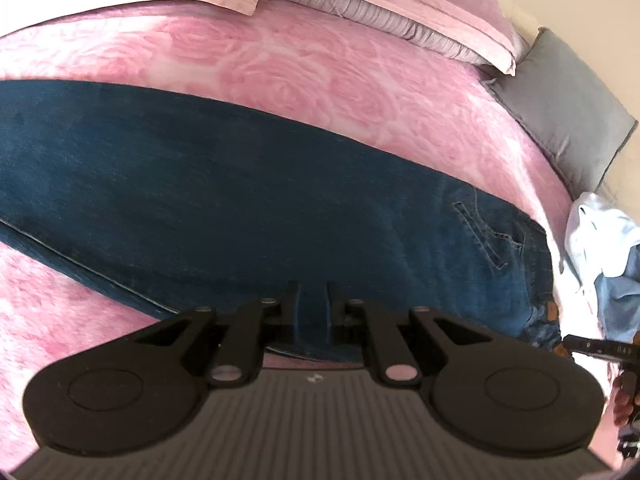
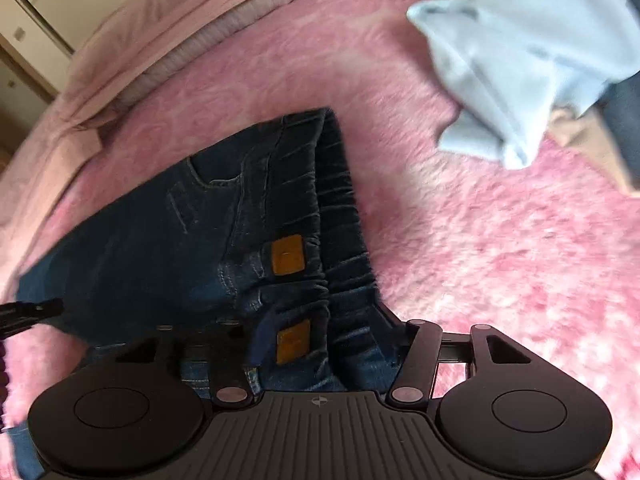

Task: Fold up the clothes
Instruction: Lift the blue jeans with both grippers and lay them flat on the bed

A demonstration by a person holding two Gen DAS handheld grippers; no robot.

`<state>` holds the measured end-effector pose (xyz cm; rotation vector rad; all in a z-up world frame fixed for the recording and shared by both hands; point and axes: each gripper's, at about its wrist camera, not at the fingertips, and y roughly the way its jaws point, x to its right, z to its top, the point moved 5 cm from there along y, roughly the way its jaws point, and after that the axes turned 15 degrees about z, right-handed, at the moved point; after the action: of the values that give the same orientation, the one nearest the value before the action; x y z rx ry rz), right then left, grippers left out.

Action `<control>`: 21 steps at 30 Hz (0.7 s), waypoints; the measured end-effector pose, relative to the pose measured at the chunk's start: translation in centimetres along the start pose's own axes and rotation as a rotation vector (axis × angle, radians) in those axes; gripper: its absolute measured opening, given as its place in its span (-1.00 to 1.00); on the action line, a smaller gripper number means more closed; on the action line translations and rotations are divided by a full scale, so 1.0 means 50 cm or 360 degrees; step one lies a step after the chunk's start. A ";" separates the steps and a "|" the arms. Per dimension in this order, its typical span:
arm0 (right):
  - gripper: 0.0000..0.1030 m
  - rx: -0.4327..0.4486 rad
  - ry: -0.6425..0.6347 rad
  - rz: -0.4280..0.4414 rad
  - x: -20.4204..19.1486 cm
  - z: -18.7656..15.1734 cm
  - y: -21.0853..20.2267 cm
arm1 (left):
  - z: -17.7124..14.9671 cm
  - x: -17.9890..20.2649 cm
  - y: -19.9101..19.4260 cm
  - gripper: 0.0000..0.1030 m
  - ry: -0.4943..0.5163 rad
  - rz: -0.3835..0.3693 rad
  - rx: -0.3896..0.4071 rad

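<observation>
The left gripper [image 1: 312, 304] pinches a narrow fold of the dark blue jeans [image 1: 240, 200], which lie flat lengthwise across the pink rose-patterned blanket [image 1: 320, 72]. The right gripper [image 2: 308, 356] stands spread wide around the bunched waistband [image 2: 340, 208], near a pale blue garment [image 2: 512, 52].

Jeans [image 1: 240, 184] on blanket [image 1: 320, 68]
</observation>
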<state>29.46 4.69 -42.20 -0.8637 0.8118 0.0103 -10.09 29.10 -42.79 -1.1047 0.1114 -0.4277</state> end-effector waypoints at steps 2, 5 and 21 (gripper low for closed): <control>0.02 -0.0020 0.0055 0.0211 0.012 0.013 0.013 | -0.001 0.004 -0.001 -0.84 0.0017 0.0006 -0.0005; 0.02 -0.0038 0.0175 0.0345 0.043 0.024 0.022 | -0.006 0.010 -0.001 -0.84 0.0036 0.0017 -0.0026; -0.94 -0.0038 0.0093 0.0287 0.032 0.045 0.043 | -0.009 0.016 0.004 -0.83 0.0036 0.0051 -0.0040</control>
<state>31.31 7.18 -43.80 -0.8143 0.9436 0.1543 -9.41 28.49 -43.04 -1.1213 0.1547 -0.4112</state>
